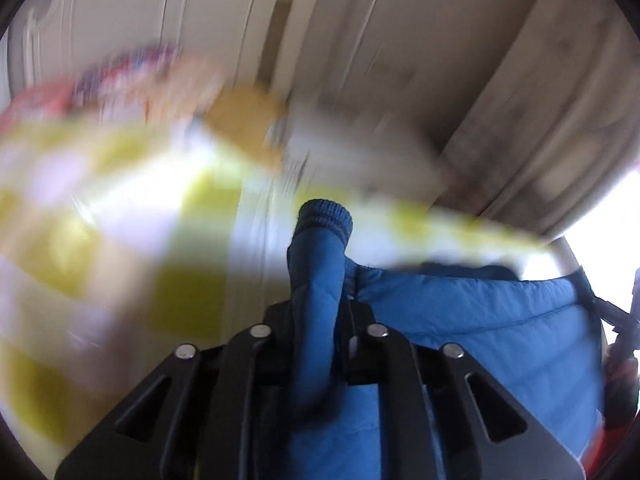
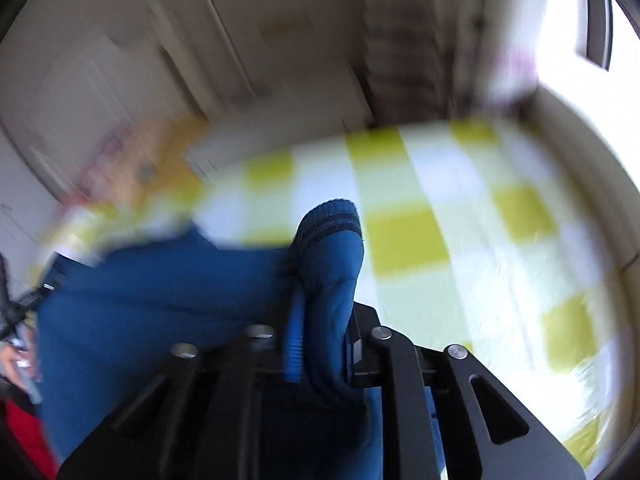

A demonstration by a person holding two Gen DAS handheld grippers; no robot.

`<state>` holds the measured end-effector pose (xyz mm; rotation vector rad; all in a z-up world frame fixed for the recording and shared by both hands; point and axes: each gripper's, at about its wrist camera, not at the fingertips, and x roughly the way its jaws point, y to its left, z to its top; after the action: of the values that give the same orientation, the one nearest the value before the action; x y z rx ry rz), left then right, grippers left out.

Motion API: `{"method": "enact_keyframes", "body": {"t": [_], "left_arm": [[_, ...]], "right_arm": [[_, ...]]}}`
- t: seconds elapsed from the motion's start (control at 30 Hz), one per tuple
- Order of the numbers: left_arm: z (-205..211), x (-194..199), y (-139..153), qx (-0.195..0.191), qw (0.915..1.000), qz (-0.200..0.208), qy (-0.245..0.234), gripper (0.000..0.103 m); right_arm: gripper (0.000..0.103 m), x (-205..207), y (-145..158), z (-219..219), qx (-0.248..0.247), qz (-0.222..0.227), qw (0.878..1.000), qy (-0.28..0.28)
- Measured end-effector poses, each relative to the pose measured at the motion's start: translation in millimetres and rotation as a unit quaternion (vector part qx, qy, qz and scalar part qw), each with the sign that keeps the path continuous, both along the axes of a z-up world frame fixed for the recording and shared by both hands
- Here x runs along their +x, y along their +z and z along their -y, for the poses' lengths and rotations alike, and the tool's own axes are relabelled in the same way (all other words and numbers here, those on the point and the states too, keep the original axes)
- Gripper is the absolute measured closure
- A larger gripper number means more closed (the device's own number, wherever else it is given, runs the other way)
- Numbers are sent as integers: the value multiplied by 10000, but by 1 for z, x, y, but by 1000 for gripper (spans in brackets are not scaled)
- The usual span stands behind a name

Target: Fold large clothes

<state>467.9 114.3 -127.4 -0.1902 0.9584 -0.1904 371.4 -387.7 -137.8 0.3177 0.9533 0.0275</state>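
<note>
Left gripper (image 1: 320, 344) was clamped on a rolled blue sleeve (image 1: 320, 280), the ribbed cuff (image 1: 326, 216) poking out just past its fingertips. To its right the quilted body of the blue jacket (image 1: 480, 320) hung in a broad panel. Right gripper (image 2: 320, 344) pinched the other sleeve (image 2: 328, 280) the same way, its knit cuff (image 2: 332, 216) standing clear beyond the jaws and the jacket's bulk (image 2: 160, 300) spreading off to its left. So the garment was slung between the two grippers, above a yellow-and-white checked cloth (image 2: 440, 220) that lay beyond and below (too smeared to say whether the jacket touched it). Farther off stood pale wall panels (image 2: 200, 60) and a bright window (image 2: 580, 20).

The jacket looked puffy, light and limp, with a smooth shell likely to slide between the pads. It would sag and billow rather than hold a crease. Gripping near the cuffs seemed sensible, since the ribbed knit offers more bite than the slick quilting.
</note>
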Motion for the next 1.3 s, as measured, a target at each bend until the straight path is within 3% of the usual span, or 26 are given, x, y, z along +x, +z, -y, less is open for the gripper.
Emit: {"method": "enact_keyframes", "body": {"t": [0.03,0.1,0.17,0.23,0.27,0.3,0.33,0.37,0.4,0.47,0.57,0.7,0.8,0.9,1.17,1.27,1.3], "left_arm": [[2,2,-12,-2,9999,-138,33,62],[-2,-6,-2,92,9997,126,177,59],[1,-10,0,386,9988,228,219,31],[-4,-14,2,211,9990,286,258,30],[-11,-21,8,49,9982,471,381,30],[-18,-24,15,-49,9968,637,486,30],[-26,-30,24,-159,9942,866,612,27],[-31,-41,35,-237,9905,1136,738,22],[-34,-46,44,-237,9884,1281,784,21],[-30,-61,60,-151,9863,1490,691,19],[-8,-85,82,395,9859,1579,391,15],[38,-119,95,697,9806,1797,-346,9],[79,-122,97,1032,9736,1928,-652,9],[103,-105,102,1280,9709,1893,-710,9],[113,-64,116,1513,9709,1814,-405,8],[124,-48,102,1596,9700,1796,-377,3],[127,-41,91,1673,9704,1697,-385,3]], "right_arm": [[86,-5,-5,9,347,194,9990,-179],[86,-11,-7,19,587,244,9976,-278],[84,-13,-7,24,689,280,9969,-273],[81,-16,0,26,608,257,9971,-368],[73,-21,8,25,465,250,9973,-501],[54,-25,15,23,466,319,9971,-506],[41,-34,28,21,493,522,9965,-422],[13,-43,42,15,354,716,9960,-400],[6,-57,61,6,101,1055,9938,-329],[6,-75,86,-19,-286,1354,9904,5],[6,-104,112,-53,-615,1538,9849,514],[6,-115,113,-106,-718,1594,9784,1106],[6,-102,108,-148,-1024,1483,9747,1322],[6,-89,111,-158,-942,1440,9771,1249],[6,-52,120,-153,-803,1423,9829,846],[4,-27,91,-163,-1290,1181,9807,873],[4,-12,64,-166,-1578,785,9806,855]]}}
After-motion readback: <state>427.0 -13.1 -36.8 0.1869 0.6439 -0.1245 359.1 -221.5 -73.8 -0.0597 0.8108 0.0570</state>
